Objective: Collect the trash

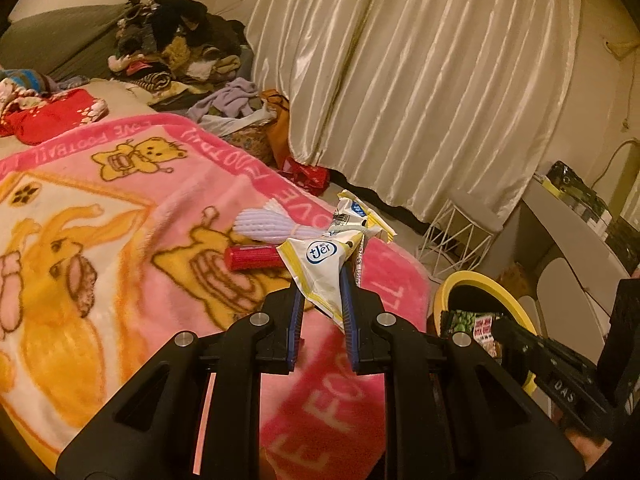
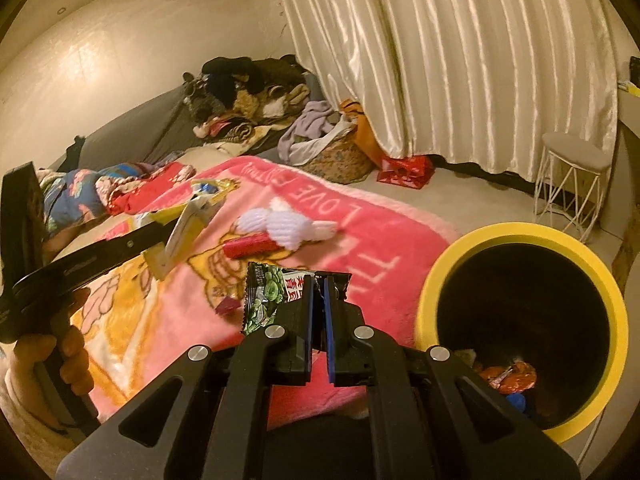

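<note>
My left gripper (image 1: 322, 300) is shut on a white and yellow snack wrapper (image 1: 320, 264) and holds it above the pink blanket (image 1: 160, 216); it also shows in the right wrist view (image 2: 184, 228). My right gripper (image 2: 318, 300) is shut on a green and black snack wrapper (image 2: 272, 296), just left of the yellow-rimmed black bin (image 2: 524, 320). The bin (image 1: 476, 284) holds some trash (image 2: 508, 376). A red tube wrapper (image 2: 250, 246) and a white foam net (image 2: 288, 224) lie on the blanket.
A pile of clothes (image 2: 248, 92) and a laundry basket (image 2: 336, 156) sit at the bed's far end. A red bag (image 2: 404, 170) lies on the floor by the curtain (image 2: 460, 60). A white wire stool (image 2: 572, 184) stands beyond the bin.
</note>
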Demonstrator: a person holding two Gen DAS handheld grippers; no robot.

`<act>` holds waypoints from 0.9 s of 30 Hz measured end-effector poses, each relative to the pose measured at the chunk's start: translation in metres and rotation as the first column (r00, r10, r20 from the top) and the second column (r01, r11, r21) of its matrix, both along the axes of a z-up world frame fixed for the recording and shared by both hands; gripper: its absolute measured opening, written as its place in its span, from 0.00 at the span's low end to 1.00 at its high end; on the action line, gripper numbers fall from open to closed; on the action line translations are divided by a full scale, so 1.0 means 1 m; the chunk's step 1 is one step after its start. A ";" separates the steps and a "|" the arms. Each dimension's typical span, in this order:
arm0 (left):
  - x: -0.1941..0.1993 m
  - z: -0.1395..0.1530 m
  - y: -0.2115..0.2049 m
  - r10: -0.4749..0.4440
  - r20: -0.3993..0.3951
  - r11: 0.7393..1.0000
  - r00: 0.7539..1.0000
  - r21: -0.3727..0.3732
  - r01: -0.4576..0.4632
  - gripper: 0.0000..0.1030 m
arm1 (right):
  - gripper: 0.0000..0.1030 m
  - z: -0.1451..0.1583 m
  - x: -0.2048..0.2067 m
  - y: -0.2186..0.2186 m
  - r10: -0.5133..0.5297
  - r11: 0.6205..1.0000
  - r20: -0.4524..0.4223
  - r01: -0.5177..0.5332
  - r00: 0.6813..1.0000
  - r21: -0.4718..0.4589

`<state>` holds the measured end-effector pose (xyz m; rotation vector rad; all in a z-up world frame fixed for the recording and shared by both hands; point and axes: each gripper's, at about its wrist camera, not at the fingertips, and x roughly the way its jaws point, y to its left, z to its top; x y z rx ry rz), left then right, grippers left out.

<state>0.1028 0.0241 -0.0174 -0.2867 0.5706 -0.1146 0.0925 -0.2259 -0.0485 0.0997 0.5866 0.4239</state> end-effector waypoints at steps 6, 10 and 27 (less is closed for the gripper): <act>-0.003 0.002 -0.013 -0.032 0.007 0.999 0.999 0.007 0.032 0.12 | 0.05 0.003 0.002 -0.015 -0.051 0.999 0.016 0.051 0.999 -0.002; -0.003 0.004 -0.022 -0.054 0.008 0.998 0.999 0.013 0.054 0.12 | 0.05 0.005 0.002 -0.023 -0.087 0.996 0.036 0.087 0.996 -0.021; -0.008 0.009 -0.056 -0.137 0.018 0.990 0.990 0.037 0.137 0.12 | 0.05 0.007 0.005 -0.060 -0.193 0.981 0.045 0.193 0.980 0.008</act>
